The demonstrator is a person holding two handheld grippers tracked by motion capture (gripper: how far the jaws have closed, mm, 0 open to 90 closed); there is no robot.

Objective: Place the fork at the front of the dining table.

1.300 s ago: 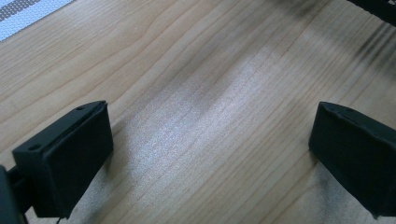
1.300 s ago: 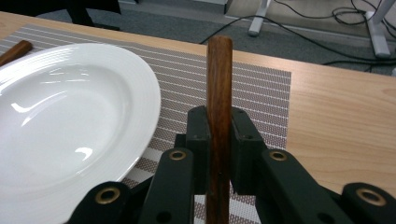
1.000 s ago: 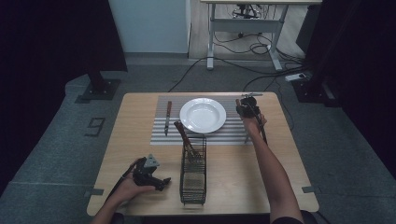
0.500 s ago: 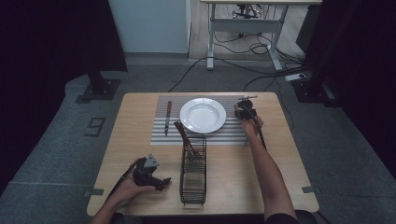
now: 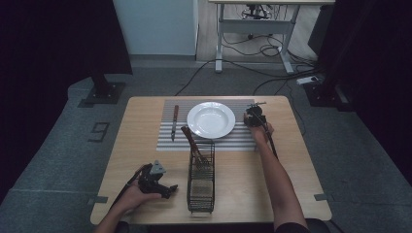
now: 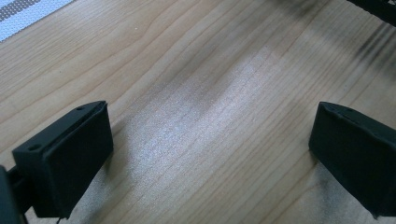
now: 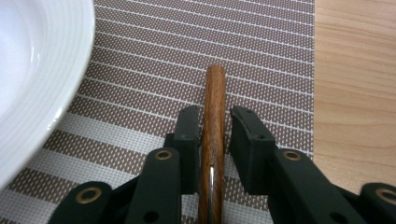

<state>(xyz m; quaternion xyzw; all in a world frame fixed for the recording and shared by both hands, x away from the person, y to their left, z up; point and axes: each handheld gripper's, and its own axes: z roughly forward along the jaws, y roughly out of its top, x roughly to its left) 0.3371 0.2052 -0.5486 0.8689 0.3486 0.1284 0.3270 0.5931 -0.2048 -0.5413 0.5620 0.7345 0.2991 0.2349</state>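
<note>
In the right gripper view a wooden-handled utensil point(image 7: 215, 88) lies on the striped placemat point(image 7: 187, 46), just right of the white plate point(image 7: 28, 56). My right gripper point(image 7: 215, 123) straddles the handle; its jaws have just been opening and a thin gap shows beside the wood, so the pads no longer press on it. From above, the right gripper point(image 5: 254, 118) sits low at the plate's point(image 5: 211, 119) right rim. My left gripper point(image 5: 165, 187) rests near the table's front left, open, with bare wood between its fingers point(image 6: 70, 154).
A black wire basket point(image 5: 201, 179) stands in the middle front of the table, with a wooden-handled utensil point(image 5: 190, 141) leaning out of it. A knife point(image 5: 175, 121) lies on the placemat point(image 5: 167, 141) left of the plate. Cables trail from both grippers.
The right gripper has sunk a little toward the mat beside the plate. The left hand has kept still.
</note>
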